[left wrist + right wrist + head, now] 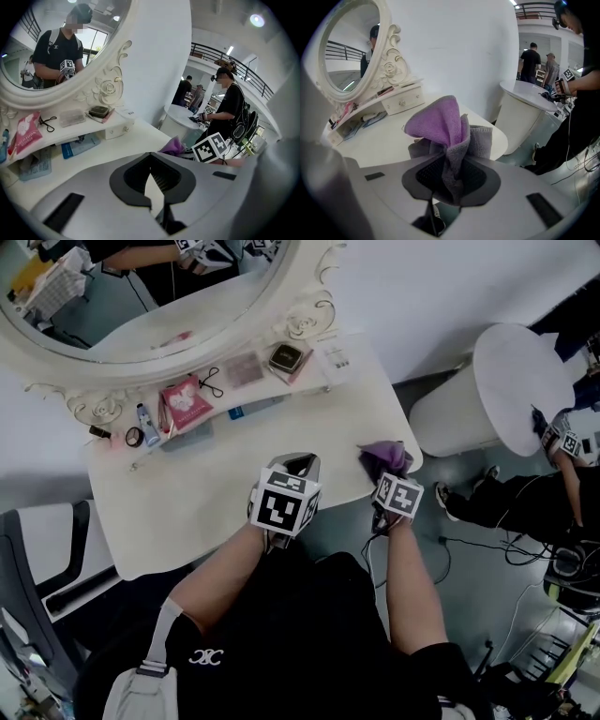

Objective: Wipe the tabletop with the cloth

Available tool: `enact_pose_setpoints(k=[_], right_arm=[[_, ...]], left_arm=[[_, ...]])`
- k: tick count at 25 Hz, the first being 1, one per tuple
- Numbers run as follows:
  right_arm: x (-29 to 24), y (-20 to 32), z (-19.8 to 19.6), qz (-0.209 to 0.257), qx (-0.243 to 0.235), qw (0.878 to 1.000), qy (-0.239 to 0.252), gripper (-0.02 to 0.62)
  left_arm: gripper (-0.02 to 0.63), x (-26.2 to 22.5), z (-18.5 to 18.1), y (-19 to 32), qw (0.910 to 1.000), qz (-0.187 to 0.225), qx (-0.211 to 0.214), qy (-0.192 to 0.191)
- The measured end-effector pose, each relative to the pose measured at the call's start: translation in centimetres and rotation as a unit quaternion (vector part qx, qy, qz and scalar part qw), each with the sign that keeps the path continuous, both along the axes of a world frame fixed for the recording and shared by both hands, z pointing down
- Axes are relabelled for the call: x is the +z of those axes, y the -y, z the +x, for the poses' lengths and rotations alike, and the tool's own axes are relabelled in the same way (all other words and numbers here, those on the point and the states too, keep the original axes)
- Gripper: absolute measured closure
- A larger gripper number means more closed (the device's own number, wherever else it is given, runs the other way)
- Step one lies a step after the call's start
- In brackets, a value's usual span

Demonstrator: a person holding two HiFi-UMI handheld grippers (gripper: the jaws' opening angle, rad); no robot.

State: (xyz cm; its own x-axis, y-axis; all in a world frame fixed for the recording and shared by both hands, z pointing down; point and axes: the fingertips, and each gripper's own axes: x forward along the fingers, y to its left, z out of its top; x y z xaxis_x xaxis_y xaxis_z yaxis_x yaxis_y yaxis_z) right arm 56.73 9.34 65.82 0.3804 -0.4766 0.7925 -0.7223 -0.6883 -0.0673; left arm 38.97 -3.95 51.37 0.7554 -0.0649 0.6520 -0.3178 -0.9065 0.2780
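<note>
A purple and grey cloth point(384, 457) rests bunched at the right front corner of the white tabletop point(187, 502). My right gripper point(381, 476) is shut on the cloth point(440, 124), which stands up in folds out of its jaws point(452, 161) above the tabletop point(375, 140). My left gripper point(302, 461) hovers over the table's front edge, a little left of the cloth. Its jaws point(150, 157) stand shut with nothing between them. The left gripper view also catches the cloth point(172, 146) to the right, beside the right gripper's marker cube point(211, 147).
An oval ornate mirror point(159, 296) stands at the table's back over a low shelf with a pink pouch point(185, 401), a dark box point(285, 357) and small items. A round white table point(511, 381) and another person point(572, 442) are at right, a dark chair point(37, 549) at left.
</note>
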Motion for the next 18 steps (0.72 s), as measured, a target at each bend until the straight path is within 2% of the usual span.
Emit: enact_pose_setpoints(k=[6,8,18], right_arm=[[0.0,-1.9,5.4,0.002,0.039,0.999,-0.008,0.503],[0.1,-2.0,6.8,0.003,0.036,0.999,-0.002,0.503],[0.6,1.6,9.2,-0.009,-0.078,0.997,0.023,0.505]], left_arm=[[0.6,0.3,0.5,1.6,0.9997,0.006,-0.017,0.015],[0.6,0.6,0.9,1.7,0.9996,0.007,-0.021,0.019],[0.6,-1.3,5.7,4.2,0.9957,0.027,-0.088,0.007]])
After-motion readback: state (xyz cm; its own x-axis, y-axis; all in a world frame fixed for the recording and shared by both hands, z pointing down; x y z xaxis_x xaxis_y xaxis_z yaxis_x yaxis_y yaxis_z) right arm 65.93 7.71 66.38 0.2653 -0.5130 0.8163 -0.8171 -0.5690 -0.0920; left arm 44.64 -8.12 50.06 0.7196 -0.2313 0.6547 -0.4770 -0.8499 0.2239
